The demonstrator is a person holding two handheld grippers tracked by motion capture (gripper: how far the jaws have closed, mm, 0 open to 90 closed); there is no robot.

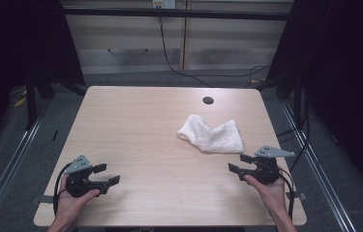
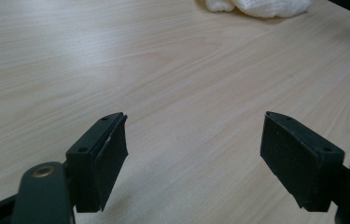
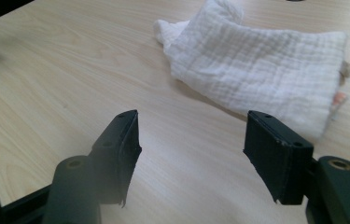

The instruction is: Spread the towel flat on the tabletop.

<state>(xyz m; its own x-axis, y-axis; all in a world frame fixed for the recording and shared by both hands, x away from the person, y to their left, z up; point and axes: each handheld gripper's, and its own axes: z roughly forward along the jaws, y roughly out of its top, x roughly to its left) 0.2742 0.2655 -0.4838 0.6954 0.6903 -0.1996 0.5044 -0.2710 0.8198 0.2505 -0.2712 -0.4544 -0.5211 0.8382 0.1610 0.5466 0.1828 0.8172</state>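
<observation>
Pale wood-grain laminate covers the tabletop (image 1: 159, 125), which carries a single item and has a small dark round hole (image 1: 208, 100) near its far edge. A crumpled white muslin cloth (image 1: 211, 134) lies on the right half of the tabletop, a little beyond the middle, folded over itself with one end bunched into a rounded lump toward the left and the other end spread flatter toward the right.

At the near right corner, the person's right hand holds the right gripper (image 1: 237, 164) low over the tabletop, with its fingers (image 3: 277, 156) pointing toward the centre. They stand wide apart with nothing between them. In the right gripper view the cloth (image 3: 261, 65) lies just ahead of the fingers and slightly to the right, its nearest hem close beyond the right-hand fingertip but not touching it; bare wood shows between the two fingers.

At the near left corner, the left hand holds the left gripper (image 1: 107, 175), its fingers (image 2: 99, 161) also spread apart and empty. In the left gripper view the cloth (image 2: 259, 6) sits far off at the top edge, well apart from the fingers, with a long stretch of bare tabletop between.

A small pink tag (image 3: 339, 98) peeks from the cloth's right edge in the right gripper view.
</observation>
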